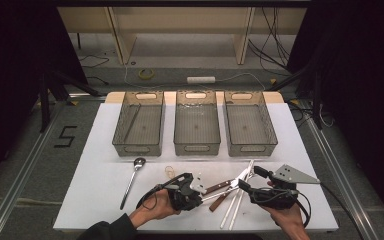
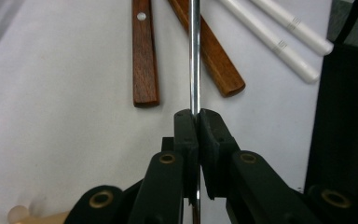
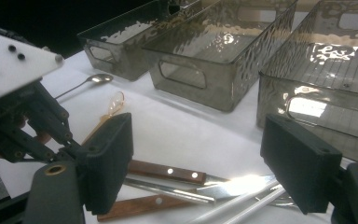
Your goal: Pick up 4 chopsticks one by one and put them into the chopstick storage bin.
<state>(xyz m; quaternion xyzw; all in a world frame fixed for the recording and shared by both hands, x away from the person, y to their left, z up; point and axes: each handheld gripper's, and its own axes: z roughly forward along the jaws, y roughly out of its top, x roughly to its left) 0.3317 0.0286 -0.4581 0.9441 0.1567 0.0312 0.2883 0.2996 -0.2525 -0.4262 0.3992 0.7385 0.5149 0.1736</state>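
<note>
The left gripper (image 2: 196, 114) has its jaws clenched on a thin metal rod (image 2: 195, 56), a stiff, slippery handle at centre of the desk (image 1: 100, 200). The right gripper (image 3: 196, 163) is released above the wooden-handled knives (image 3: 168, 171).

high view: fixed above the person's side, looks forward and down; whole white table (image 1: 100, 145) in frame, three bins (image 1: 196, 131) across the middle, floor and shelving at the top, both hands at the bottom edge.
left gripper view: rides on the left gripper (image 2: 196, 122), very close, looks almost straight down at the tabletop; black jaws rise from bottom centre, brown handles (image 2: 145, 65) at upper centre.
right gripper view: rides on the right gripper (image 3: 205, 163), low and near-level, faces across the table to the bins (image 3: 214, 51) in the upper half.
shared: all three see the brown handles (image 3: 165, 171) and white sticks (image 2: 279, 44); the right gripper view also catches the left gripper (image 3: 23, 107) at its left, and the spoon (image 3: 91, 81) seen at lower left of centre from above.
</note>
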